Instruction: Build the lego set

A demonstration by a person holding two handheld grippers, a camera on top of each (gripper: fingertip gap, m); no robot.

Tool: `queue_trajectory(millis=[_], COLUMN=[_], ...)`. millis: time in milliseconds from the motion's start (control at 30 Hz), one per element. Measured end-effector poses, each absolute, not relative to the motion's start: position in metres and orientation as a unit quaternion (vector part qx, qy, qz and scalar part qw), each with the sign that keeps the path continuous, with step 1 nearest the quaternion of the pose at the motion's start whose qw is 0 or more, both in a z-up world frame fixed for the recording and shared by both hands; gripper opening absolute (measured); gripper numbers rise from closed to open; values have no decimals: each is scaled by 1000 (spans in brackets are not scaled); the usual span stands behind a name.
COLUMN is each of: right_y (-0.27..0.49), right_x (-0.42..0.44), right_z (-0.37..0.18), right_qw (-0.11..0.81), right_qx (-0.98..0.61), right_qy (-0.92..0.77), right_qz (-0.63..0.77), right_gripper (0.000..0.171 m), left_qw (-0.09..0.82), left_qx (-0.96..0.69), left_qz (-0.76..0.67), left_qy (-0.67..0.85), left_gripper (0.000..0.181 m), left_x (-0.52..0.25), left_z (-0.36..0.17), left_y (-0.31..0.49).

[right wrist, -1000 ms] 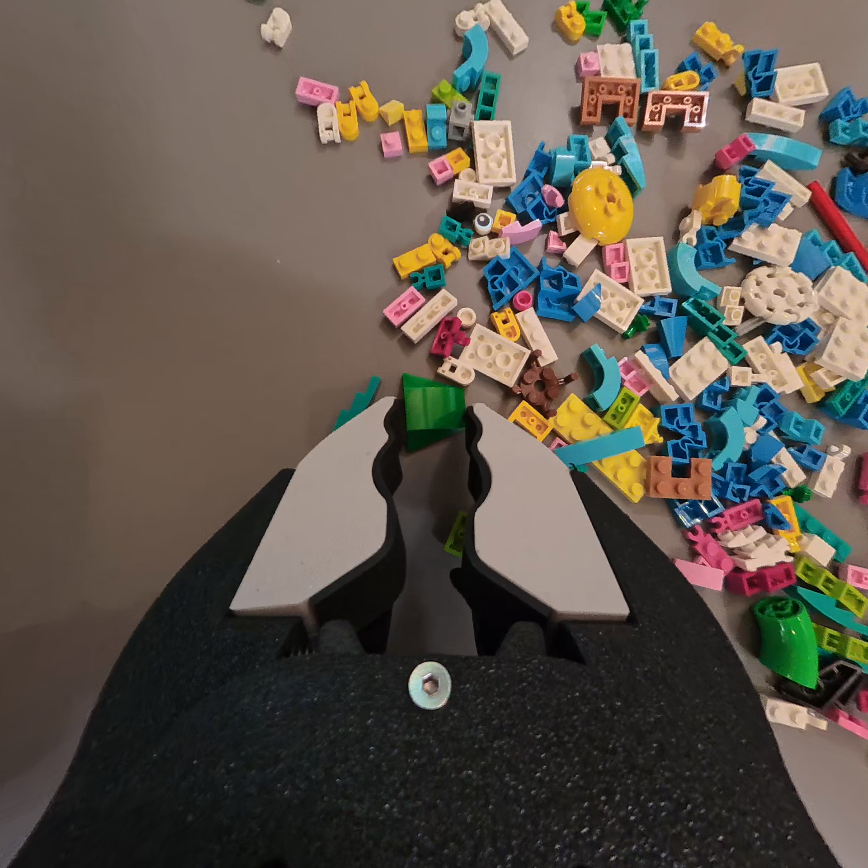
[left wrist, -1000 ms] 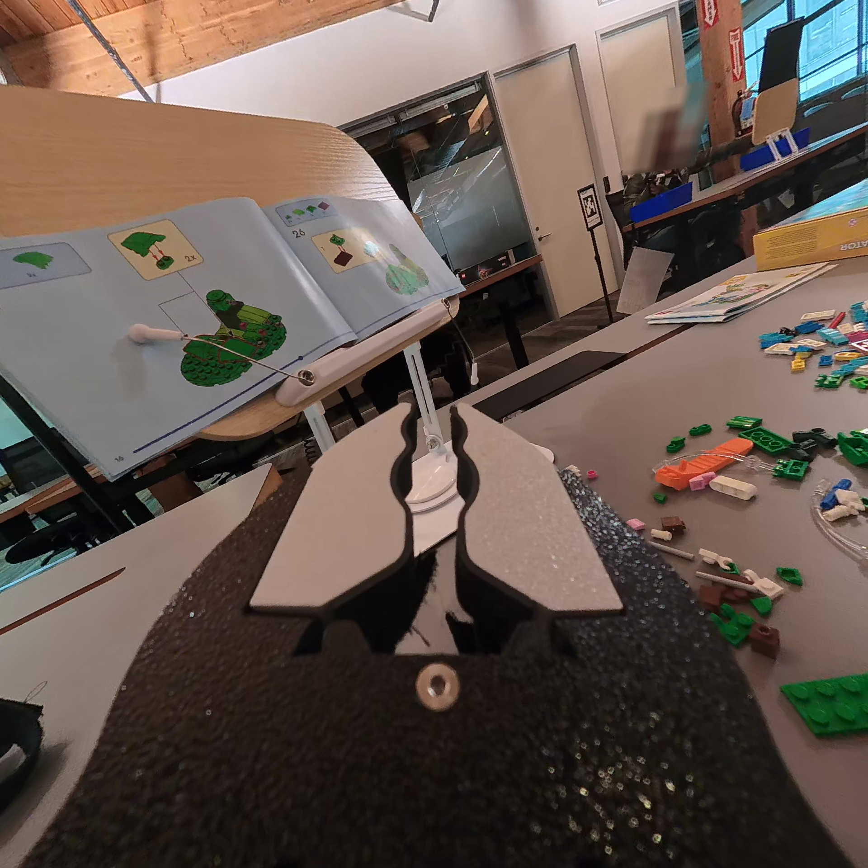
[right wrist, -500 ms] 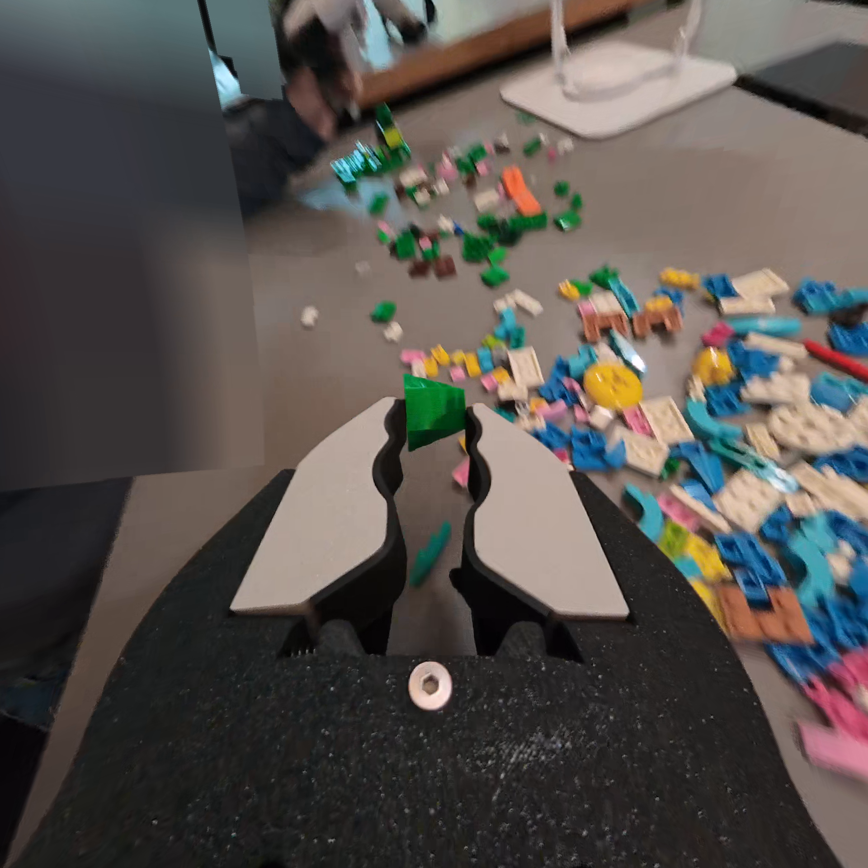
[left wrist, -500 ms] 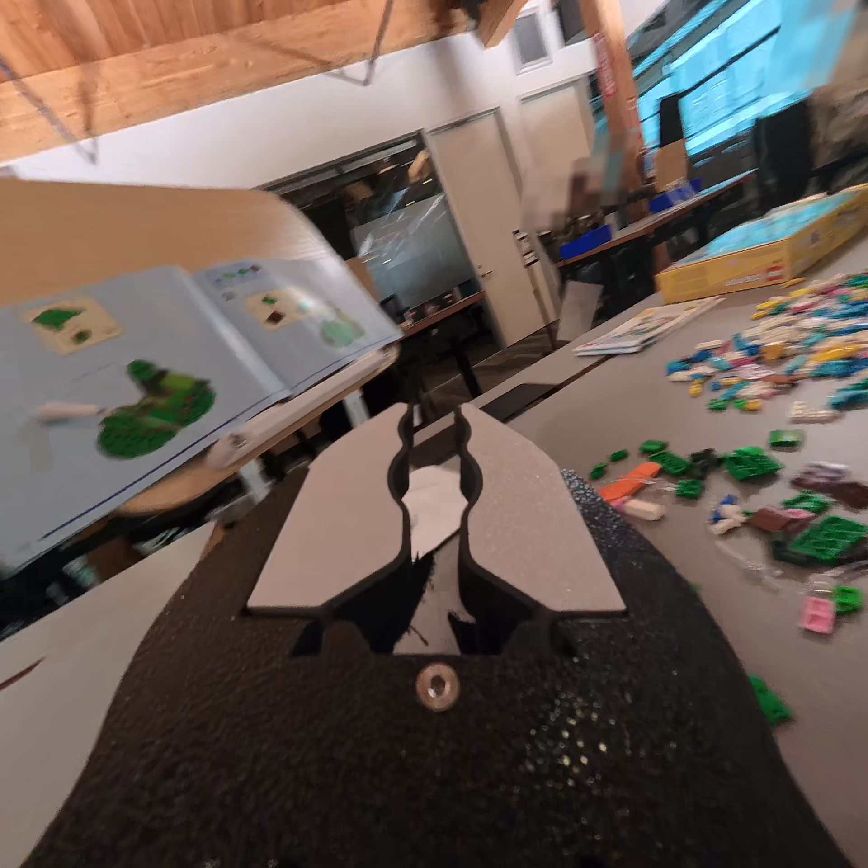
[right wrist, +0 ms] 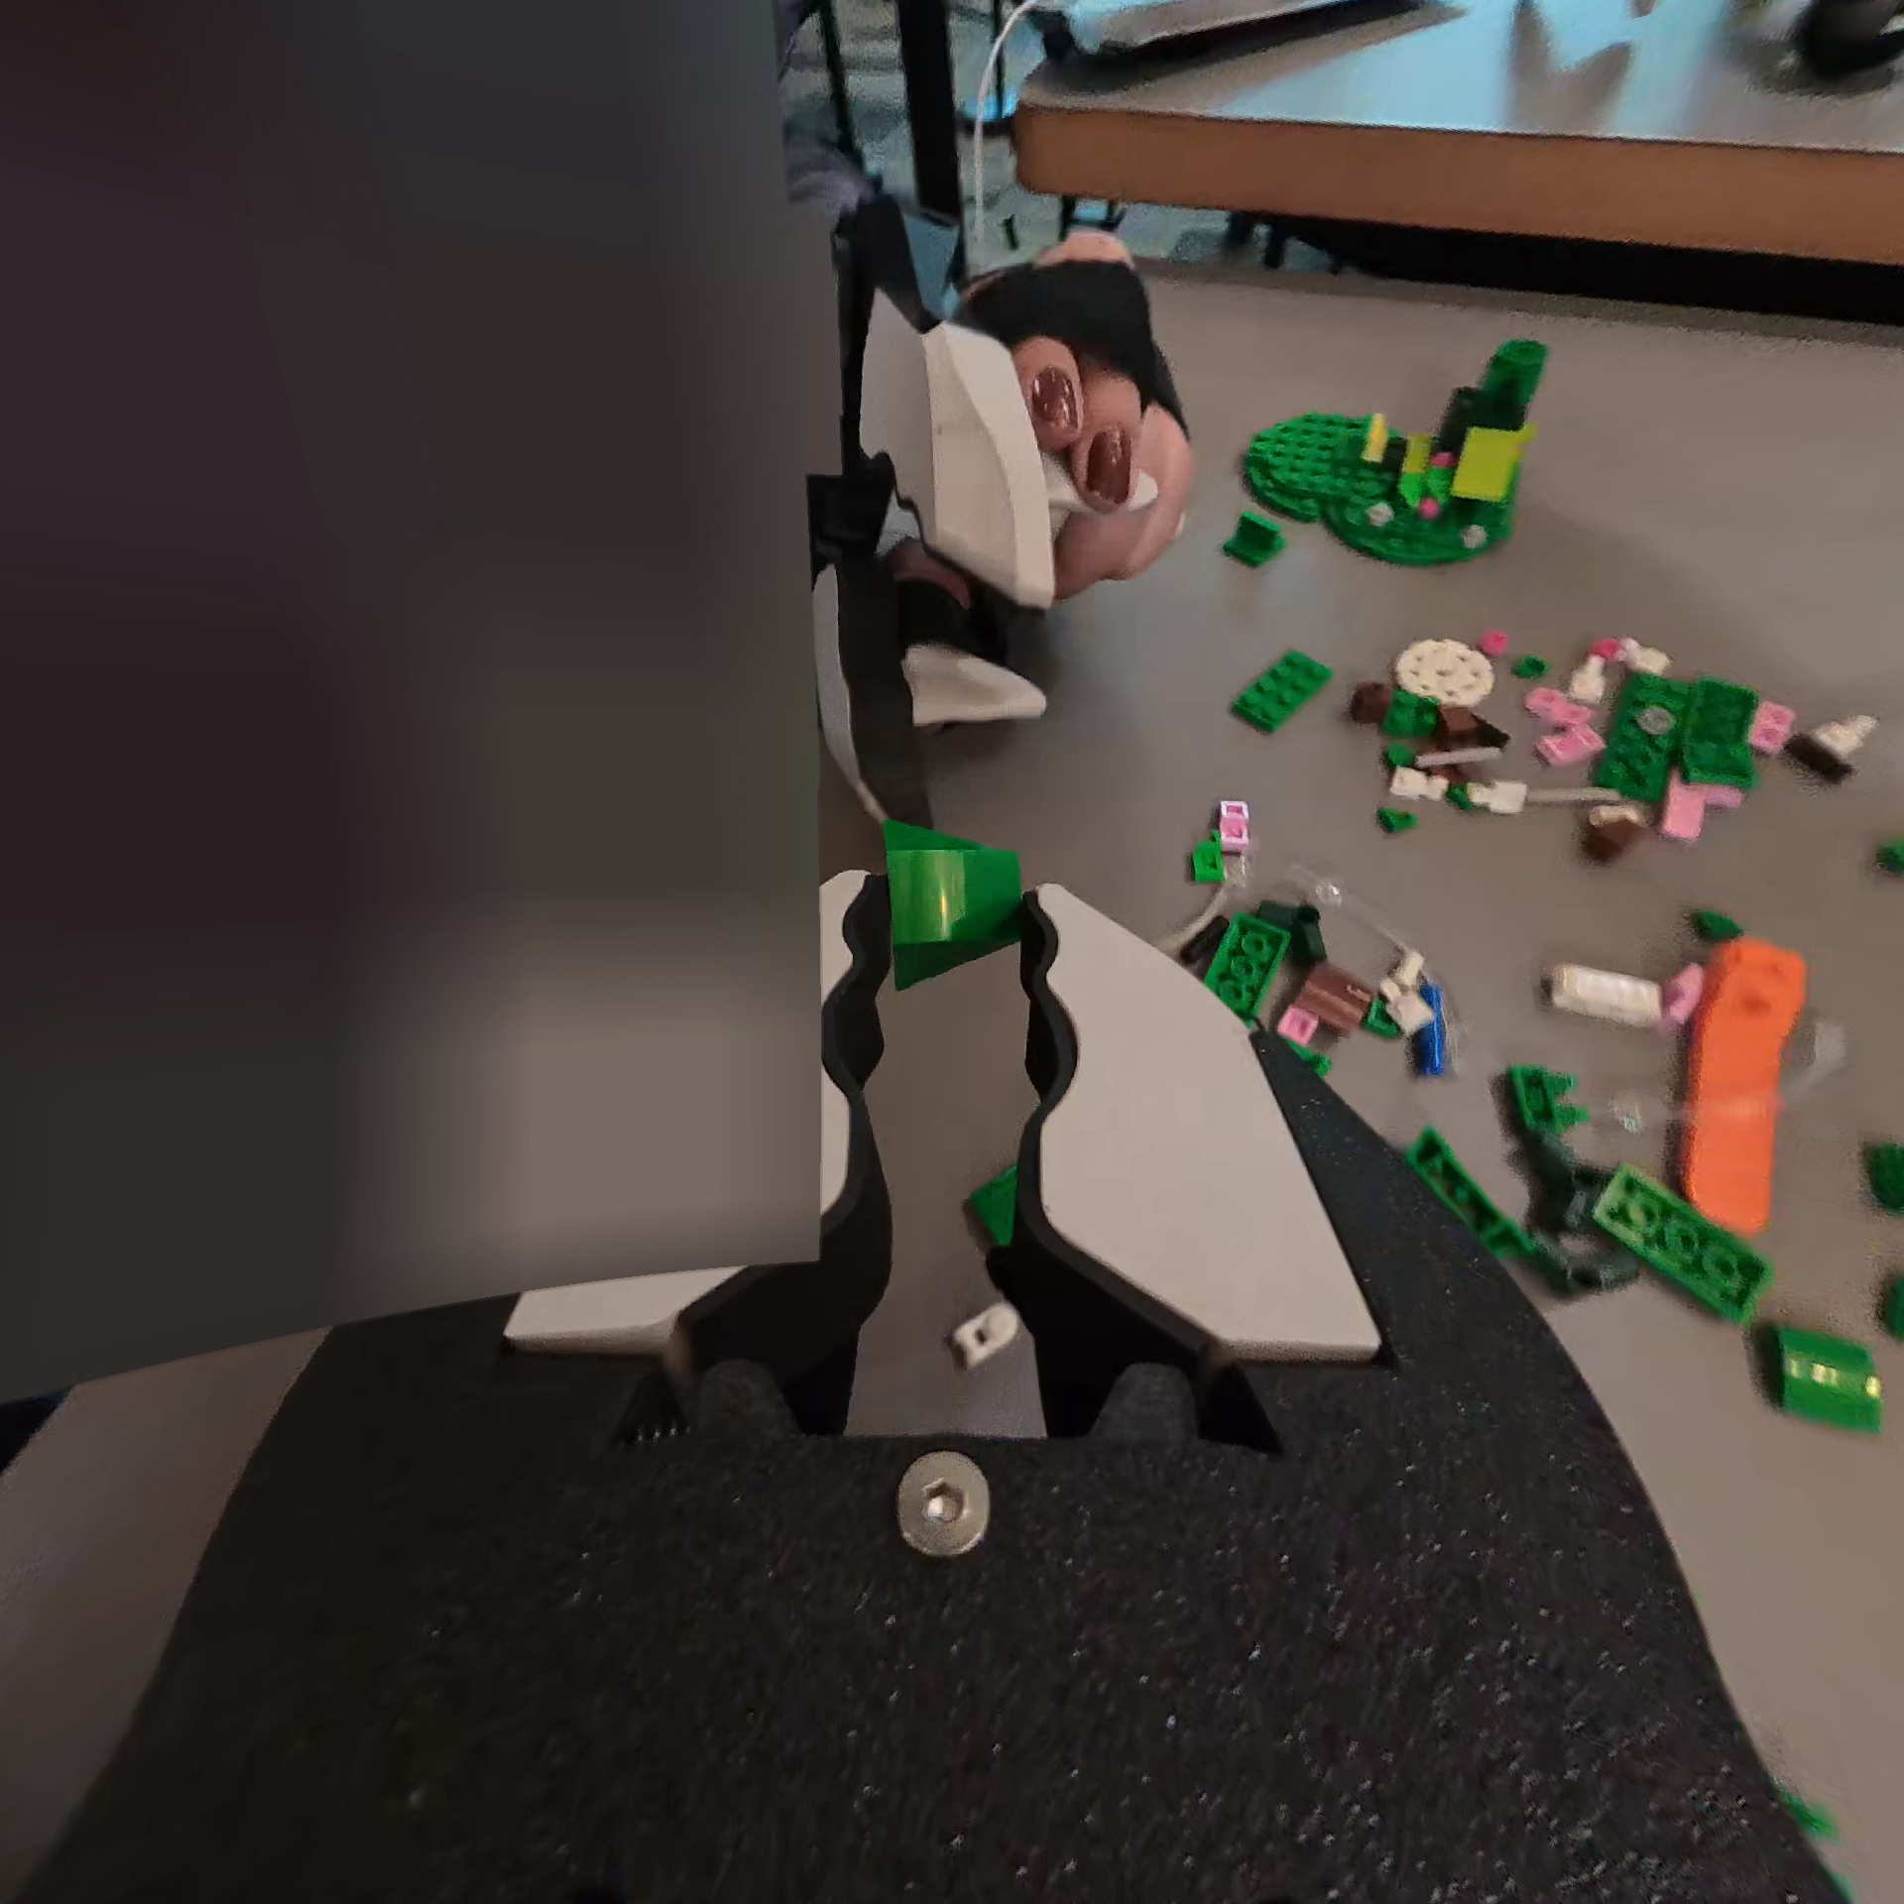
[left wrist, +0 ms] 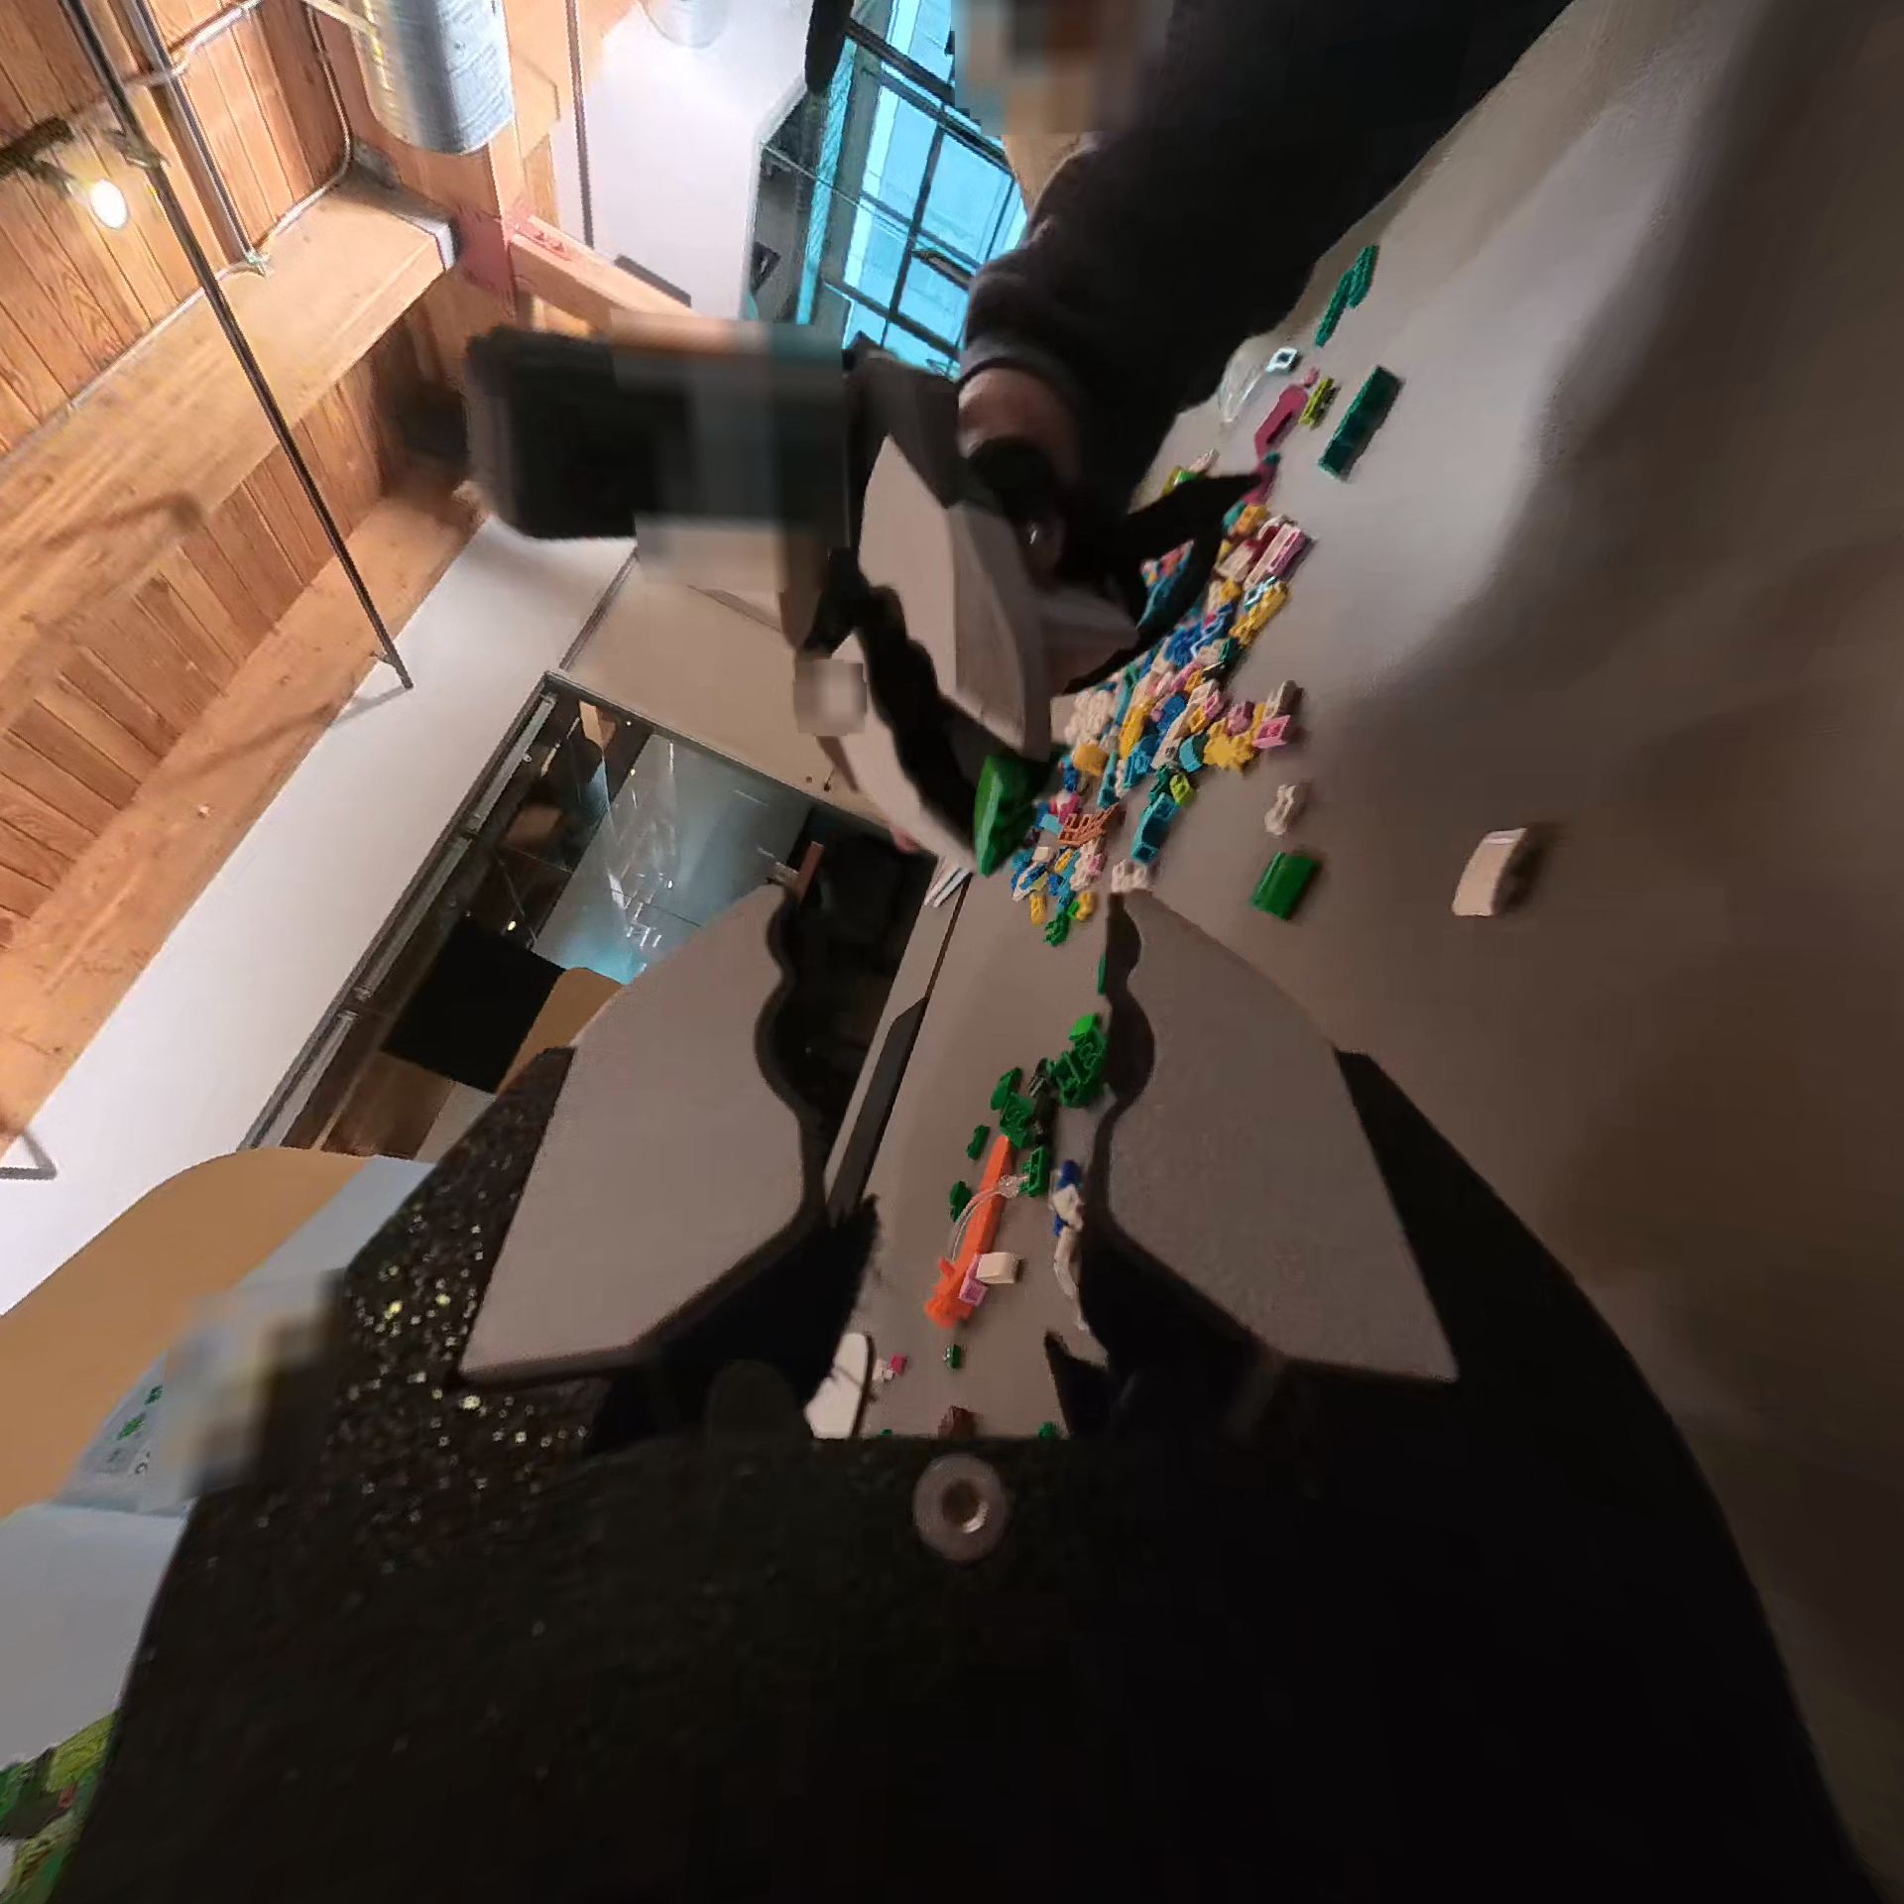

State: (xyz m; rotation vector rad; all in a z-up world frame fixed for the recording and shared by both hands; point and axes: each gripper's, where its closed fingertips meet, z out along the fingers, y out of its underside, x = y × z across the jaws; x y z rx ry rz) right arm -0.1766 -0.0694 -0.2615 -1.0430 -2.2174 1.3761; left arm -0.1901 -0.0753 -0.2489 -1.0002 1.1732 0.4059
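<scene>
My right gripper [right wrist: 948, 894] is shut on a small green sloped brick [right wrist: 943, 907] and holds it above the grey table [right wrist: 1082, 783]. My left gripper [left wrist: 943, 907] is open wide and empty, rolled sideways, facing the right gripper [left wrist: 1005, 788] and its green brick [left wrist: 997, 819]. In the right wrist view a hand holds the left gripper, whose white fingers [right wrist: 974, 474] show a little beyond the brick. A partly built round green base with plants [right wrist: 1381, 474] stands at the far right.
Loose green, pink, brown and white pieces [right wrist: 1649, 732] and an orange piece [right wrist: 1741, 1082] lie to the right. A pile of colourful bricks [left wrist: 1185, 701] lies behind the right gripper. Another table [right wrist: 1442, 175] stands at the back.
My right gripper has carried the green brick from over the colourful pile to the green pieces. My left gripper has turned from the instruction booklet, rolled sideways and opened wide.
</scene>
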Motion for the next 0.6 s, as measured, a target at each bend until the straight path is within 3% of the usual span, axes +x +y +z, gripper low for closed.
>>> queue_trajectory(millis=[233,300,467,533,600], right_y=[-85,-87,-91,-89,-78], right_x=[-191,-191,-191,-193,-199], right_z=[-266,-268,-268,-266,-262], right_qw=[138,134,131,144,185], right_qx=[-322,-317,-310,-311,-325], right_qy=[-815,-820,-817,-811,-802], right_qz=[461,457,468,474,466], right_gripper=[23,23,23,25,40], left_qw=[680,679,687,690,697], left_qx=[-459,-452,-415,-416,-430], left_qz=[194,196,209,212,203], left_qy=[539,544,558,553,537], left_gripper=[59,51,9,9,8], left_x=[-185,-183,-179,-181,-187], left_z=[-261,-262,-261,-258,-253], left_y=[-69,-70,-76,-75,-72])
